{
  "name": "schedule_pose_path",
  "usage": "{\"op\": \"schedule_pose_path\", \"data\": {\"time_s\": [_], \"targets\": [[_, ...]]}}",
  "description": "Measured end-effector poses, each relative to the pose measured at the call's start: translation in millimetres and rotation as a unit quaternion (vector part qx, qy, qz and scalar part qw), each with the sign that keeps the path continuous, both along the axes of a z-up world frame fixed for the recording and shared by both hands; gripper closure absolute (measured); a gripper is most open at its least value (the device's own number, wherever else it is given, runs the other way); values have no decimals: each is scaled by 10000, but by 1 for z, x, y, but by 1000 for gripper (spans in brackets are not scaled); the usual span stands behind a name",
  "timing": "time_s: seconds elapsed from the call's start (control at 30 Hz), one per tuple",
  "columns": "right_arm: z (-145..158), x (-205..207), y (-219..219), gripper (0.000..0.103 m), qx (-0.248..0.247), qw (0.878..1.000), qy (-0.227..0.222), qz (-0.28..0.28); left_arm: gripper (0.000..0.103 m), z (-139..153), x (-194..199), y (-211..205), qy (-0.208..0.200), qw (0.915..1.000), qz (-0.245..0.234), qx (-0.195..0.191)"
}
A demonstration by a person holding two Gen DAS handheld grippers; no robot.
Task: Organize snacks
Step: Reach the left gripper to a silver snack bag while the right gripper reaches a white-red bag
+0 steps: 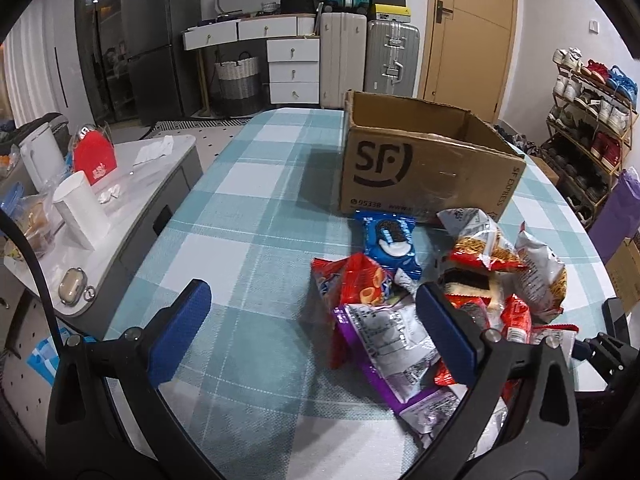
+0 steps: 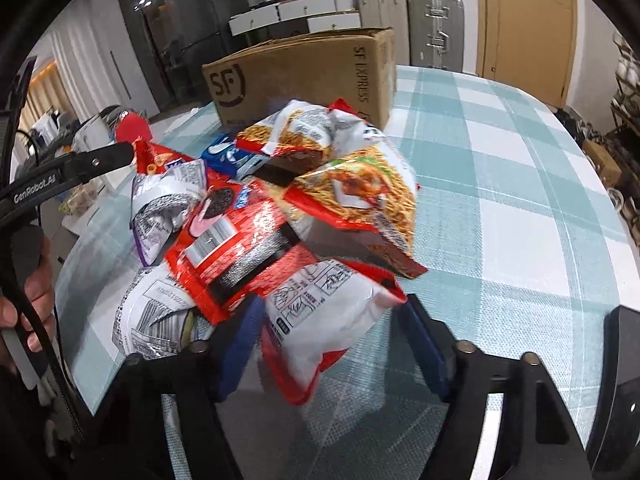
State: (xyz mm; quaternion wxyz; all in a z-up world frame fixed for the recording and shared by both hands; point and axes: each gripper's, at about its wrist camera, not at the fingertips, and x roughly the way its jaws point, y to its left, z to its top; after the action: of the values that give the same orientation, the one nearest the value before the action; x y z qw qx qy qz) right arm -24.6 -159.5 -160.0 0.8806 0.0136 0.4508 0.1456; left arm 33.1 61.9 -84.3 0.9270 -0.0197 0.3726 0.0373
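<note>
One snack packet (image 2: 320, 312) between right gripper (image 2: 328, 344) pads.

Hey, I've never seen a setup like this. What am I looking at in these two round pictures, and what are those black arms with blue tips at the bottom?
There is no robot here. A person holds a handheld gripper in each hand, and each carries a wide-angle camera looking along its two blue-padded jaws. One picture is from the left gripper, the other from the right gripper. On the checked table stand an open cardboard box and a heap of snack packets. The left jaws are open and empty. The right jaws straddle a white-and-red packet; whether they already pinch it is unclear.
</note>
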Motion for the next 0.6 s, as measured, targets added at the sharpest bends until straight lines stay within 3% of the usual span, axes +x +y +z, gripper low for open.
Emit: {"op": "schedule_pose_path", "data": {"time_s": [0.13,0.2,0.4,0.6], "targets": [[0,-1,5,63,172,9996,-25,212,1,0,0,6,28,10000,28,-30],[-1,-1,2,77,353,9991,17,229,1,1,-3,8,42,10000,48,-5],[4,-8,-9,78,740,9970,-109,219,1,2,-9,17,80,9999,140,43],[12,-20,-16,78,807,9960,-299,224,1,-3,-11,27,231,9996,167,-85]]}}
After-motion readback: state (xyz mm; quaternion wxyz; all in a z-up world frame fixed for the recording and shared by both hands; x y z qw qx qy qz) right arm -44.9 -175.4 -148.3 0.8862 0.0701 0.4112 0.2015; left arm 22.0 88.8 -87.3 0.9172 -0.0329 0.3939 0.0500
